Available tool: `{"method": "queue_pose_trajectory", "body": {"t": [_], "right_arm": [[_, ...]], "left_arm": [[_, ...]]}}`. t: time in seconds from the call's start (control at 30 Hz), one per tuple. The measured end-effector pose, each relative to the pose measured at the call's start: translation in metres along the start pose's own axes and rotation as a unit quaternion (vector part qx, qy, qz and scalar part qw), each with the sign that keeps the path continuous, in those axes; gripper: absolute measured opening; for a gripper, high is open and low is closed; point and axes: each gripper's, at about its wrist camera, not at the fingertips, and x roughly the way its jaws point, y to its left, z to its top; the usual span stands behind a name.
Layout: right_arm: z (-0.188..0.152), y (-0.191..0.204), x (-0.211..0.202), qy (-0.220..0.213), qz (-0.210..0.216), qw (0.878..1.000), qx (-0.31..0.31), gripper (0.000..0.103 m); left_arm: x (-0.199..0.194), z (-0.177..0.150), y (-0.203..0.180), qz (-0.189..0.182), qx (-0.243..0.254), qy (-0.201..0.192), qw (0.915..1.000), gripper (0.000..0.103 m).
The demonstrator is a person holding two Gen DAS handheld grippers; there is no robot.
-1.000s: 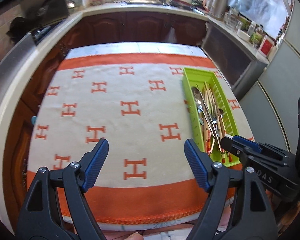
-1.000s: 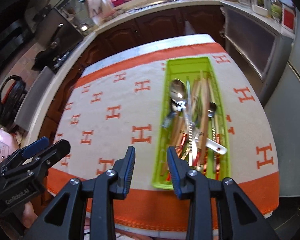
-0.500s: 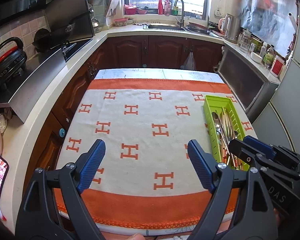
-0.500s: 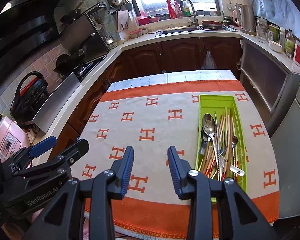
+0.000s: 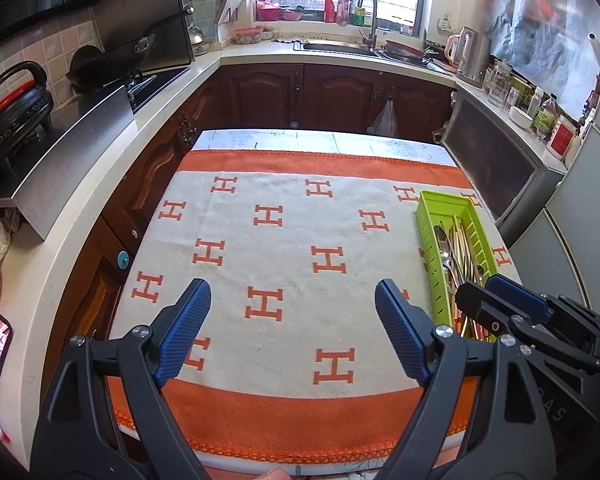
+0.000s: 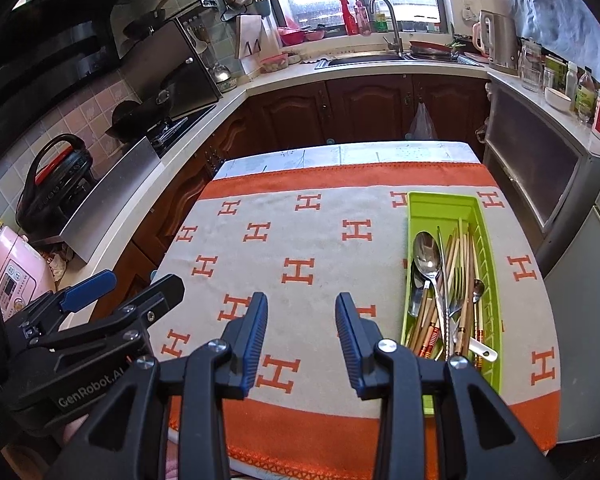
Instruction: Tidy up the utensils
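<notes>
Both grippers hang empty above the near edge of a table covered by an orange-and-cream cloth (image 5: 292, 240) printed with H shapes. Jaws of the left gripper (image 5: 293, 330) stand wide apart; those of the right gripper (image 6: 301, 334) are narrower but plainly parted. Spoons, forks and chopsticks (image 6: 446, 300) lie bundled lengthwise in a green tray (image 6: 440, 202) on the cloth's right side, just beside the right gripper.

The tray (image 6: 484, 240) is glossy lime plastic, holding a shiny metal spoon (image 6: 427, 256) and matt wooden chopsticks (image 6: 466, 280). It sits on a soft, napped cloth (image 6: 320, 248) in cream and orange.
</notes>
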Motion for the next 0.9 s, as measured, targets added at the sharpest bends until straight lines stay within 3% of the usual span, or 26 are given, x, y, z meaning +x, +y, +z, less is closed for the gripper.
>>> {"method": "queue_pose_trajectory", "body": {"t": [0.9], "right_arm": [[-0.002,0.003,0.010,0.010,0.004,1.000,0.004,0.035]], "left_arm": [[0.013,-0.002,0.002,0.001,0.000,0.010,0.9999,0.083]]}}
